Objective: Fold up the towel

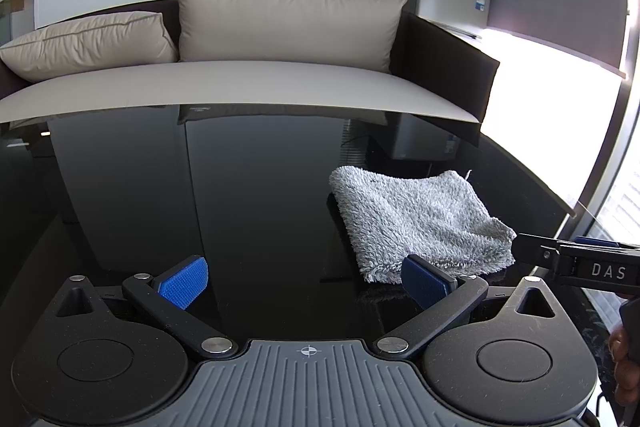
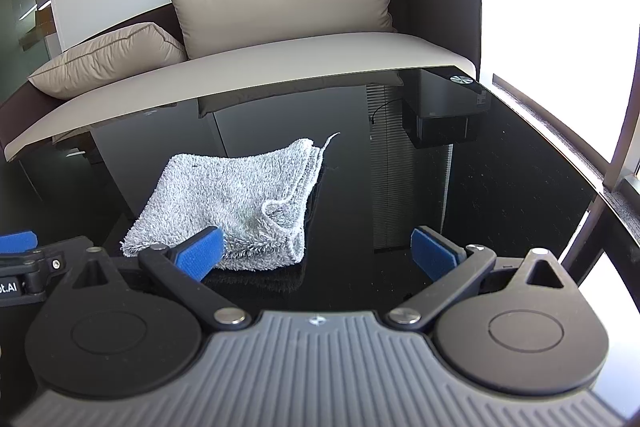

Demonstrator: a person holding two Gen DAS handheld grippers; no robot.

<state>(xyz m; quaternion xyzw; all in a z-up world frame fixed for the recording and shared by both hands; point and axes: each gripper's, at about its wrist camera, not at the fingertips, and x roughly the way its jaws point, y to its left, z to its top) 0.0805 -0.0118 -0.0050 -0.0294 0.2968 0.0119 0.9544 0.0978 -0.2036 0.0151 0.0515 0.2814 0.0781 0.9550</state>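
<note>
- Now the towel (image 1: 424, 223) lies folded on the black bench (image 1: 240, 187) — a fluffy grey pad with stacked edges.
- Left tongs (image 1: 306, 281) gape wide, empty, towel just beyond the right pad.
- Right tongs (image 2: 316, 253) — also wide, empty; the left pad overlaps the towel's near edge.
- 2 cushions sit on the sofa (image 2: 320, 55) behind.

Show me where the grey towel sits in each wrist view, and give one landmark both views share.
Left wrist view: the grey towel lies right of centre on the black table, folded.
Right wrist view: the grey towel lies left of centre, behind the left blue pad.
Shared landmark: the upright beige cushion on the sofa.
</note>
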